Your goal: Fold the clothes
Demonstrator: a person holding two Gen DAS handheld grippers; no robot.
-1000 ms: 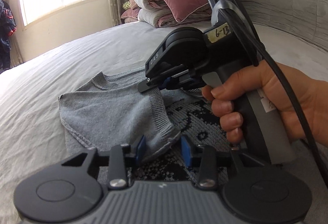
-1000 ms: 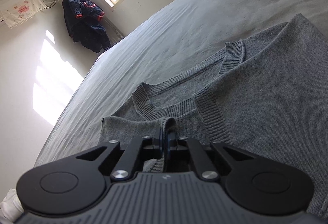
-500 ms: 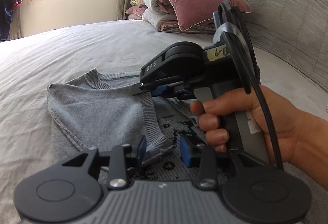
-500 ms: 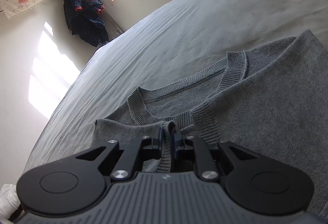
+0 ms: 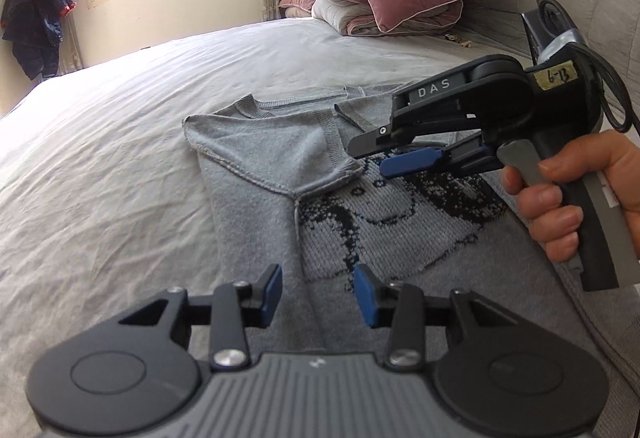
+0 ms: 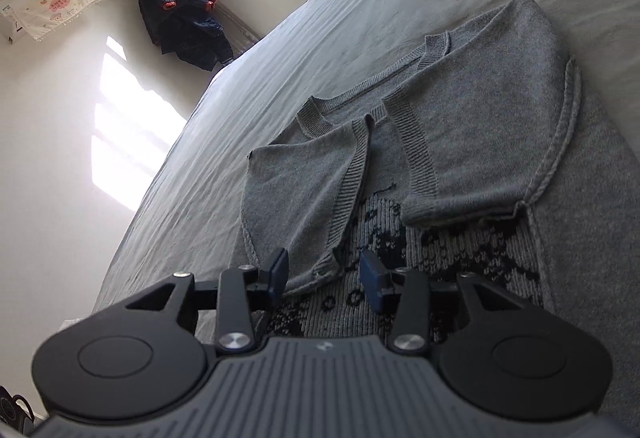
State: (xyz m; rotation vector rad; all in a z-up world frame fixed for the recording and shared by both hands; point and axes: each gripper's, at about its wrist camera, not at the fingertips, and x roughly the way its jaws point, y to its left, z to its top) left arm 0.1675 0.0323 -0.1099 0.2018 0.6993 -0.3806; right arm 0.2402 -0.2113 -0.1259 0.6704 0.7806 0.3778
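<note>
So the grey knit sweater (image 5: 256,197) is lying flat on the bed (image 5: 100,177), pattern side up, with both short sleeves already folded in over the chest. Its long axis runs pretty much straight away from both tongs, collar (image 6: 316,113) at the far end and the hem somewhere down under or behind the cameras, out of view.

Left gripper (image 5: 318,292) has its blue pads apart with nothing between them, just hovering over the body of the sweater, and the folded left sleeve (image 5: 276,145) sits ahead of it. Right gripper (image 6: 324,276) is opening right now; the sleeve's lower corner lies in the gap between the pads, but they aren't pressing on it. In the left view it's just ahead and to the right, tips next to that same sleeve's cuff.

My guess is the next step is the lengthwise fold, hem up to collar or the reverse. Collar end is well ahead of both tongs, so the hem looks like the nearer grab for either hand (image 5: 576,205)
</note>
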